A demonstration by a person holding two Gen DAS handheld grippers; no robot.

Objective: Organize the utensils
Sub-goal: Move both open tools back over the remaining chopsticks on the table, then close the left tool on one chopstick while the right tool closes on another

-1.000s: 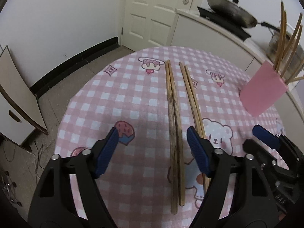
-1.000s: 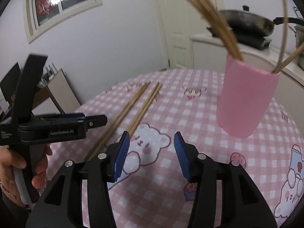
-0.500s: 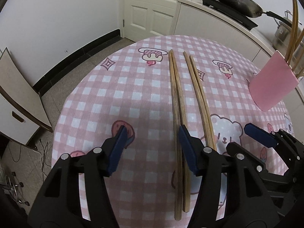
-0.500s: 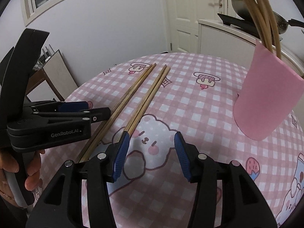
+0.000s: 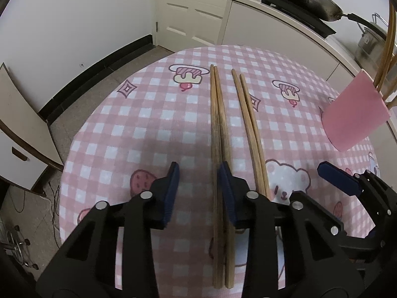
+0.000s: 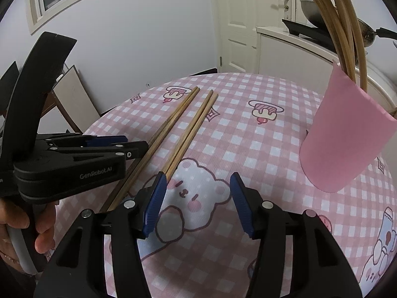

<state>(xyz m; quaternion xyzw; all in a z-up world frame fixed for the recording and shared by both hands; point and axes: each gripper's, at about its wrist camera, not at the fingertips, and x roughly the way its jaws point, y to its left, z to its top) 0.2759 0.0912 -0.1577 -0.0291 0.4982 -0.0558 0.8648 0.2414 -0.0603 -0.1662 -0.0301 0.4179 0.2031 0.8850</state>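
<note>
Chopsticks, darker pair (image 5: 218,134): two long wooden sticks lying side by side, touching, flat on the pink checked counter (image 5: 148,114); they run out ahead of the left gripper (image 5: 198,178) and back under it
Chopsticks, lighter pair (image 5: 248,121): just right of the left gripper, parallel to the darker pair, a narrow gap apart; ends reach the right gripper's (image 6: 196,193) left fingertip
Left gripper: jaws closing, pads not yet pressing; darker pair sits just inside its right pad, off centre
Right gripper: jaws opening, nothing between them, poised over the bear print
Pink holder (image 6: 345,134): ahead and right of the right gripper, other sticks already standing in it
Handling (judged): light, stiff, smooth; a pinched pair may slip or scissor apart, and lying flat leaves little to get under
Where to grip (judged): both sticks together near mid-length, pads square across them, so they lift level and tip into the holder
</note>
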